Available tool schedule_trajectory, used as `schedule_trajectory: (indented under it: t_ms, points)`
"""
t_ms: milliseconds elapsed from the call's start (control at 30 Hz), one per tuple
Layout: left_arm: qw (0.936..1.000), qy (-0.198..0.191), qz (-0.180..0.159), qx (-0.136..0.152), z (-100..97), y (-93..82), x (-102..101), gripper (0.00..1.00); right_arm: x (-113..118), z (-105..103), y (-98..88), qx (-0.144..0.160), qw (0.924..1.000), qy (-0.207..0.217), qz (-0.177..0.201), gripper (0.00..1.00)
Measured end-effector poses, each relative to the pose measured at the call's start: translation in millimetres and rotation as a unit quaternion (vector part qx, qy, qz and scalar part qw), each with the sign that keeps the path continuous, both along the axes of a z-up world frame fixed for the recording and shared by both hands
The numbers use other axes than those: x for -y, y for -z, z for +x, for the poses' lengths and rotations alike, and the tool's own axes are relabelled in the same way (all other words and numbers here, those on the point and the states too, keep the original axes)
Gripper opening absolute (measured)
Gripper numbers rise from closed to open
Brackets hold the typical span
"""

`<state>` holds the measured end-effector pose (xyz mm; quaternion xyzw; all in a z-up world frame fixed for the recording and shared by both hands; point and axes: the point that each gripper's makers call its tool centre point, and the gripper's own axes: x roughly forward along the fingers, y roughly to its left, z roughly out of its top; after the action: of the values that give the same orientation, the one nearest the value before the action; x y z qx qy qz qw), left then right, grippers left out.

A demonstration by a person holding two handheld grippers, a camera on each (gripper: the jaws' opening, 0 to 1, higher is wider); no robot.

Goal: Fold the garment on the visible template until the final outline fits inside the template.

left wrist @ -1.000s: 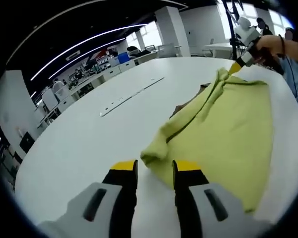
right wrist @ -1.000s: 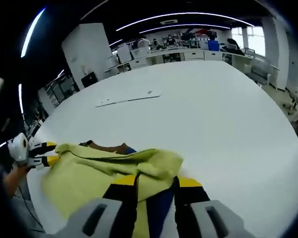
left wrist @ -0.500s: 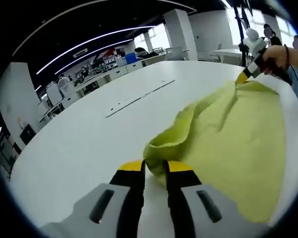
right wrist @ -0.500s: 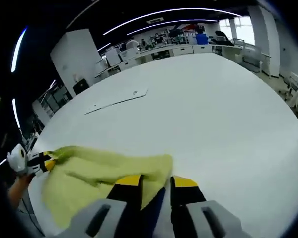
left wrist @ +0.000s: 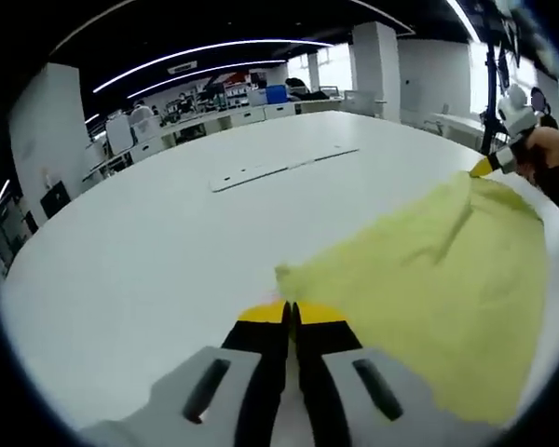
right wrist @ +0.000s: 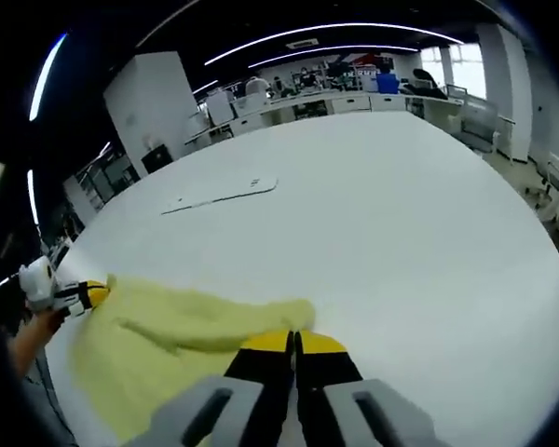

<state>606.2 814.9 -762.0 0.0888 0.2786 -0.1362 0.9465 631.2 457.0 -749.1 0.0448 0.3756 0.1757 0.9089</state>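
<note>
A yellow-green garment (left wrist: 429,279) lies spread on the white table (left wrist: 149,242), stretched between the two grippers. My left gripper (left wrist: 289,312) has its jaws pressed together on the garment's near corner. Far right in the left gripper view, the right gripper (left wrist: 489,168), held by a hand, pinches the opposite corner. In the right gripper view my right gripper (right wrist: 294,343) is shut on the edge of the garment (right wrist: 168,331). The left gripper (right wrist: 84,295) grips the far corner at the left, a hand behind it.
A flat white strip (left wrist: 284,168) lies on the table beyond the garment, also in the right gripper view as the strip (right wrist: 219,196). The table edge (right wrist: 503,177) curves at the right. Desks, shelves and people stand far behind (left wrist: 214,102).
Both pairs of jaws have closed on the garment's corners. The bunched fold has been pulled out flat and now covers the brown and blue piece seen under it earlier.
</note>
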Motion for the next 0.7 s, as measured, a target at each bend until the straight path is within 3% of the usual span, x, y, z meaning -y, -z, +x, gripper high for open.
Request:
schedule_trajectory:
  t_ms: [133,333,433,533,700]
  points:
    - [0.9979,-0.031,-0.05,0.025,2.8,-15.6,-0.6,0.0,1.7,1.8,0.0,0.012,0.9997,-0.008,-0.021,0.0]
    - [0.9983,-0.033,-0.047,0.01,0.7,-4.4,-0.7,0.0,2.5,1.6,13.9,0.009,0.999,-0.014,-0.042,0.0]
    - [0.9982,-0.035,-0.048,0.0,-0.4,-0.2,-1.2,0.0,2.6,0.5,19.1,-0.003,0.9993,-0.005,-0.037,0.0]
    - [0.9978,-0.041,-0.053,0.004,-1.8,-4.3,-4.9,0.07,2.4,0.0,14.4,-0.003,0.9998,0.009,-0.017,0.01]
    - [0.9953,-0.055,-0.08,0.008,-8.6,-13.9,-10.8,0.25,1.9,-4.7,3.3,-0.002,0.9999,0.015,0.007,0.26]
